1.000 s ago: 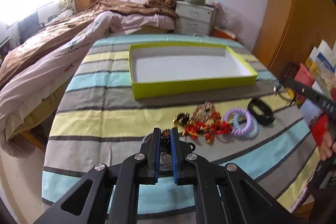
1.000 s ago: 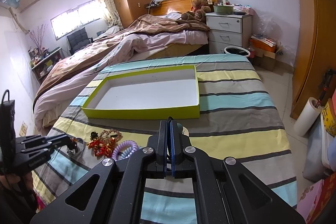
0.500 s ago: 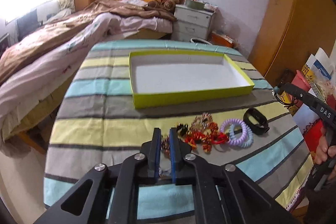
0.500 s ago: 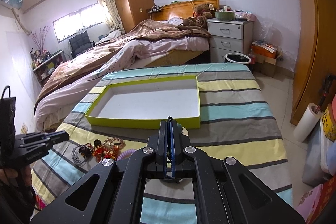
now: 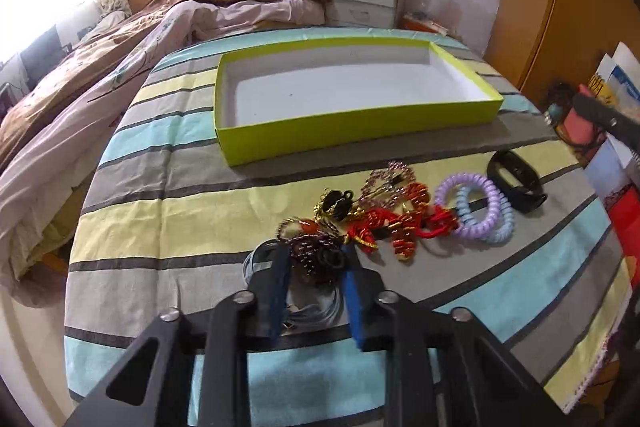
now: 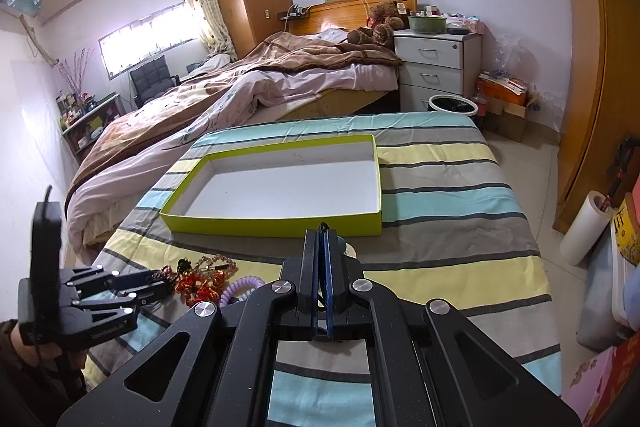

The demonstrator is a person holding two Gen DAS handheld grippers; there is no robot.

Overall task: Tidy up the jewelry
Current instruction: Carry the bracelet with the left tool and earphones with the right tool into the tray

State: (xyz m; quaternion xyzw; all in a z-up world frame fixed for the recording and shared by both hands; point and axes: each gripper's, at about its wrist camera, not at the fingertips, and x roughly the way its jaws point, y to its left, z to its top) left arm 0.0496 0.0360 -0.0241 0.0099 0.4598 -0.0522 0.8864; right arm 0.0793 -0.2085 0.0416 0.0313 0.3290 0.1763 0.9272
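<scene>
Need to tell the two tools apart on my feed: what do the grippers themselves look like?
Both match: black angular frames with triangular cut-outs, silver round screws and blue pads on the fingers. The left gripper appears again in the right wrist view, carrying a tall black block with a cable at its top. The right gripper shows no cable.

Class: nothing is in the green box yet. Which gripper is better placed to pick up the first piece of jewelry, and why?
Left. The left gripper, jaws just opening, straddles the dark beaded bracelet. The right gripper is shut beside the pile.
</scene>
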